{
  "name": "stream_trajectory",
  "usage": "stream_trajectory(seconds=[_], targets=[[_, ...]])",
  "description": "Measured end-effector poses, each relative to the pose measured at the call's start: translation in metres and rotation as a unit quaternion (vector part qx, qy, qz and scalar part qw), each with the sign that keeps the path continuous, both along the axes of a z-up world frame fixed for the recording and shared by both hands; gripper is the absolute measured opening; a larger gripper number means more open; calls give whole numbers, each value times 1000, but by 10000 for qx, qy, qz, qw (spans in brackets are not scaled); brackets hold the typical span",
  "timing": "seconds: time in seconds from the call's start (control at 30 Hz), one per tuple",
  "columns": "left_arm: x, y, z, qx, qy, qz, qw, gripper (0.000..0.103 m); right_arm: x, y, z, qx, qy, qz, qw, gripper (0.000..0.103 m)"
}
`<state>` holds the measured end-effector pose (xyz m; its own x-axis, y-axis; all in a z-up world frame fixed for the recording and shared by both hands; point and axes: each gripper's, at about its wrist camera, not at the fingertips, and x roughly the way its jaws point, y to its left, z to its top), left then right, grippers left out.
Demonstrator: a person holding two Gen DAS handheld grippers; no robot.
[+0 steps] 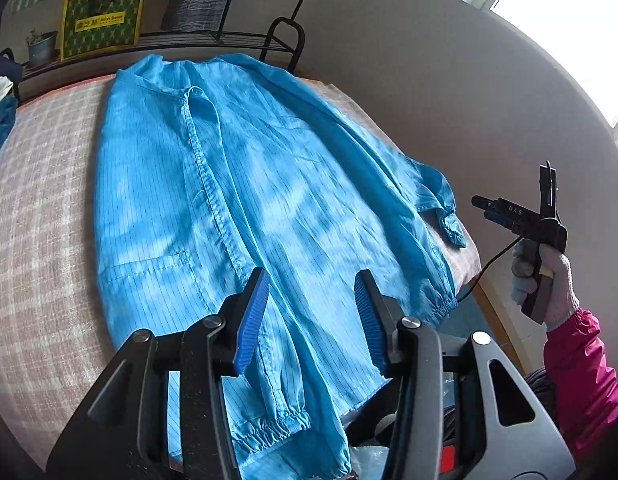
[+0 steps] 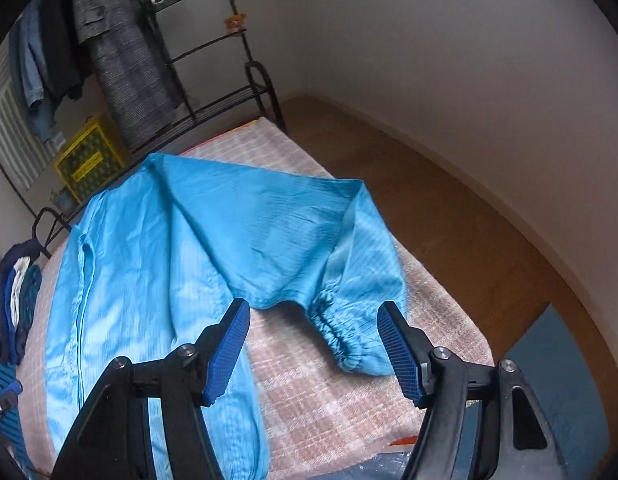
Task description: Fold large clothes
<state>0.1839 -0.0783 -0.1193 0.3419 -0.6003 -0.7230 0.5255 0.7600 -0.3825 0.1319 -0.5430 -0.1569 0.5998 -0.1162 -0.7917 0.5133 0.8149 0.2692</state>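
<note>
While the blue coat (image 1: 237, 208) lies spread front-up on the checked bed cover (image 1: 41, 208), we see both grippers off it. Far left in the right wrist view, a pile of dark clothes (image 2: 13, 304) sits at the cover's edge. Next, the coat's buttoned front runs up the middle, collar toward the black rack (image 2: 213, 52) and the yellow box (image 1: 103, 20). Our left gripper (image 1: 313, 320) hangs over the hem, jaws apart, nothing between the pads. Right sleeve (image 2: 349, 280) is folded back on itself, cuff resting on the cover beside the body. Our right gripper (image 2: 321, 348) hovers just short of that cuff, jaws wide, empty. Gloved right hand (image 1: 545, 280) holds it, pink sleeve (image 1: 581, 380) behind.
</note>
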Motion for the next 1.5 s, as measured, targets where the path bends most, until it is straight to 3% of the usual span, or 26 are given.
stream_trajectory(seconds=[0.1,0.3,0.47,0.57,0.63,0.7,0.83,1.07,1.17,1.3,1.43,1.5], targets=[[5,-1,-8,-28,155,42,9999,45,4,-21,-13,406,-20,-151,9991,69],[13,1,-19,-45,405,190,9990,45,21,-28,-28,378,173,-93,9991,68],[12,3,-15,-40,305,236,9992,45,37,-28,-38,169,389,-82,9991,66],[13,4,-18,3,319,265,9991,45,41,-33,-47,144,446,-204,9987,50],[15,5,-21,49,335,304,9990,45,44,-35,-51,173,479,-188,9985,17],[16,7,-23,77,342,345,9988,45,42,-35,-47,97,411,-210,9989,2],[22,13,-24,44,365,432,9984,45,33,-27,-16,51,-51,-29,10000,0],[29,17,-21,-36,372,526,9979,45,16,27,43,-159,-694,855,9938,0],[31,19,-19,-58,349,568,9978,45,13,65,63,-198,-923,1415,9854,0],[35,24,-20,-50,348,681,9971,45,11,134,76,-365,-1065,2413,9639,0],[39,34,-20,-128,400,860,9954,45,4,206,61,-306,-864,3499,9323,0],[41,39,-20,-165,427,948,9944,45,-2,238,43,-399,-650,4056,9109,0]])
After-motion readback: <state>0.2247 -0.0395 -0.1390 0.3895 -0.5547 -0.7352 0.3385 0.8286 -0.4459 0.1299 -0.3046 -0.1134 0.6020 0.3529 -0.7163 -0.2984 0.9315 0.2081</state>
